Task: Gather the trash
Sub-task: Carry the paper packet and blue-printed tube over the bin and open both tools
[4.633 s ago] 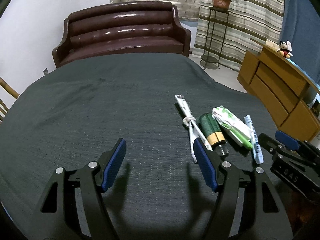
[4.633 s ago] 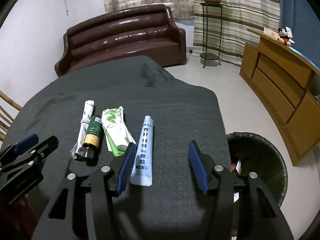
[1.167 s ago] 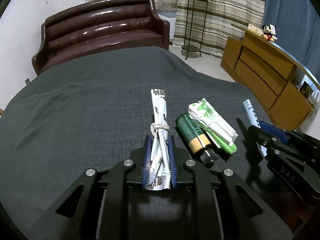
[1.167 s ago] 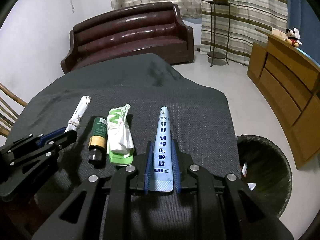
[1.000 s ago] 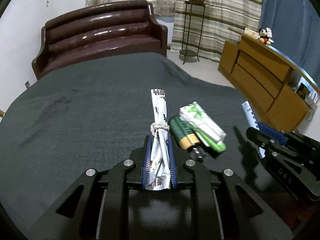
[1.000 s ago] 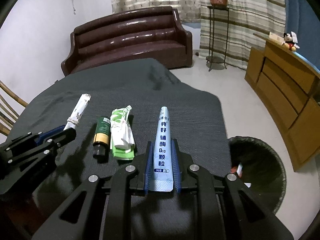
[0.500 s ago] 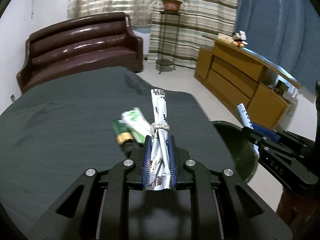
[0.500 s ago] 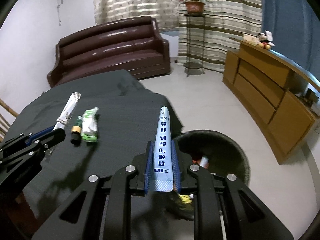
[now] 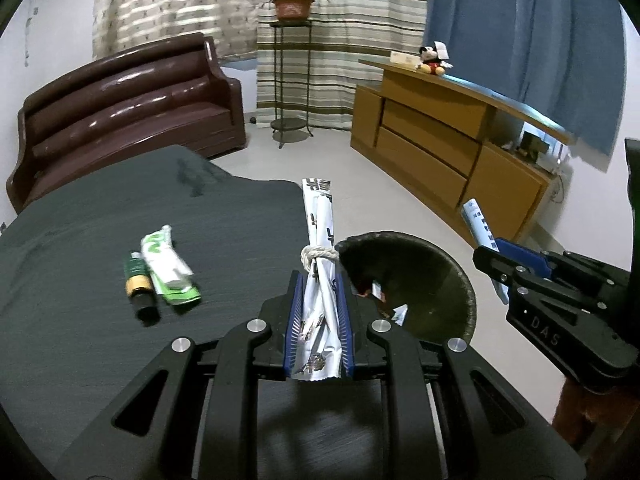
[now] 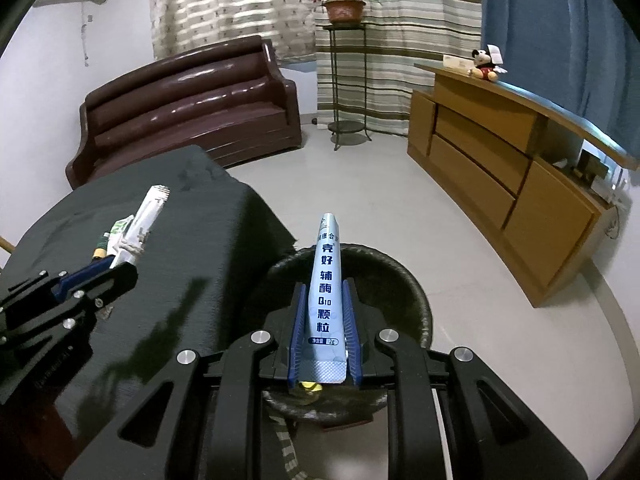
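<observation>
My left gripper point(image 9: 319, 280) is shut on a long white wrapper point(image 9: 318, 224) knotted with string, held over the table's right edge beside the black trash bin point(image 9: 448, 276). My right gripper point(image 10: 325, 292) is shut on a light blue sachet point(image 10: 327, 280) with dark print, held above the trash bin point(image 10: 416, 292) on the floor. A small green bottle point(image 9: 137, 280) and a green-and-white packet point(image 9: 170, 266) lie on the dark table point(image 9: 100, 340). The right gripper point(image 9: 486, 258) shows at the right of the left wrist view, the left gripper point(image 10: 120, 268) at the left of the right wrist view.
A brown leather sofa point(image 9: 120, 100) stands behind the table. A wooden sideboard point(image 10: 500, 168) with a plush toy point(image 10: 484, 65) runs along the right wall. A metal plant stand point(image 10: 346, 80) stands by the striped curtains. The bin holds some scraps point(image 9: 378, 292).
Both grippers have swung right, off the table toward the bin, each carrying its item. The bottle and packet now lie far to the left. The bin now sits under the right gripper.
</observation>
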The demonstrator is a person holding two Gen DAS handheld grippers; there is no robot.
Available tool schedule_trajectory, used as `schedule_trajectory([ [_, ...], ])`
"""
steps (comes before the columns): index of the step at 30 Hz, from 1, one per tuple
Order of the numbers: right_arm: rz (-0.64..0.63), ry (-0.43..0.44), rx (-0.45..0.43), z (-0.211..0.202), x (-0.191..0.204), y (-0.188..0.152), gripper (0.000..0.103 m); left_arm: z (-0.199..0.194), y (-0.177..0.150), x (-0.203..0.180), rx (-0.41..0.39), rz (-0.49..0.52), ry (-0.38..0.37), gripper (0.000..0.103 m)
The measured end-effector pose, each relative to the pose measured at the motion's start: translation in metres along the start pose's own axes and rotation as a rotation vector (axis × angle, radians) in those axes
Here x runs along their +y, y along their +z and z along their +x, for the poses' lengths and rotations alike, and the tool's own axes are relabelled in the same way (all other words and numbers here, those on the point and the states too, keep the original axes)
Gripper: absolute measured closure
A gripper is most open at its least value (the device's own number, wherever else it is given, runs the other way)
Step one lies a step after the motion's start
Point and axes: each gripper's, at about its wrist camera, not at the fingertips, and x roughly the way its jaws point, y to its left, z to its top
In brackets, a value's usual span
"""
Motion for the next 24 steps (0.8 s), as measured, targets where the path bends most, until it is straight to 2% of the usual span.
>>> schedule_trajectory([
  [10, 0.023, 0.001, -0.018, 0.005, -0.013, 0.001, 0.084, 0.018, 0.002, -0.029, -0.004, 0.037, -0.004, 0.086],
  [24, 0.026, -0.009, -0.026, 0.011, -0.02, -0.002, 0.084, 0.034, 0.006, -0.031, 0.004, 0.036, 0.002, 0.086],
])
